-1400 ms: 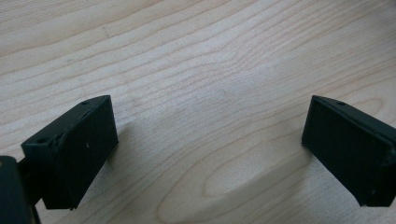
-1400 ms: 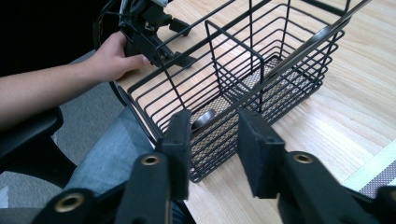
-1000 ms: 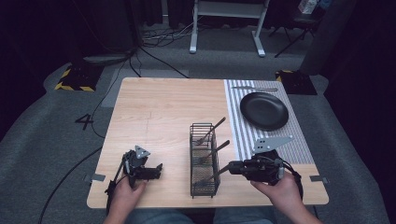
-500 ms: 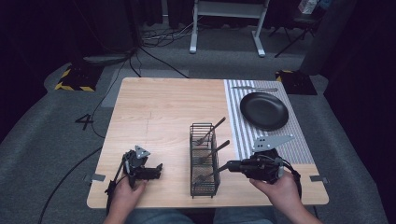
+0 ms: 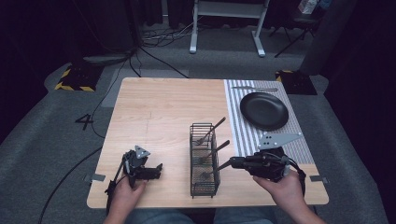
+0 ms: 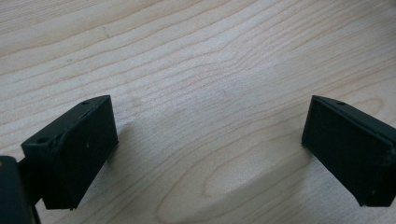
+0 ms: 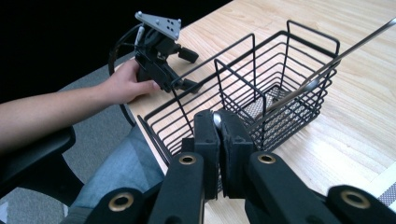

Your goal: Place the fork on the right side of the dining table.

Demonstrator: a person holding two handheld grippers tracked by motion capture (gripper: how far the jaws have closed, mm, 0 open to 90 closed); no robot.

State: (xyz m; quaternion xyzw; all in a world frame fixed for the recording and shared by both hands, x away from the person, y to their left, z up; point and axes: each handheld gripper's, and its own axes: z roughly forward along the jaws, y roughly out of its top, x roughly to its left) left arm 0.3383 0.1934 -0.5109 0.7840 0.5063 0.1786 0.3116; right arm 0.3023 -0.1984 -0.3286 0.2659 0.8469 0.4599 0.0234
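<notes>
Lower right of the high view, right gripper clamped on a utensil handle at the wire basket, lower left, left gripper with jaws apart over bare table, no legible writing.

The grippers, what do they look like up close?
Both are black. The right claw has two flat padded jaws on arms with brass-coloured pivot pins. The left claw has blocky black jaws. Each carries a grey three-cornered plate and a black cable.

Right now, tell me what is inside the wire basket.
The wire basket holds three pieces of cutlery leaning toward the right. The right gripper is shut on the nearest piece's handle. Their lower ends are blurred behind the wires, so their types stay unclear.
</notes>
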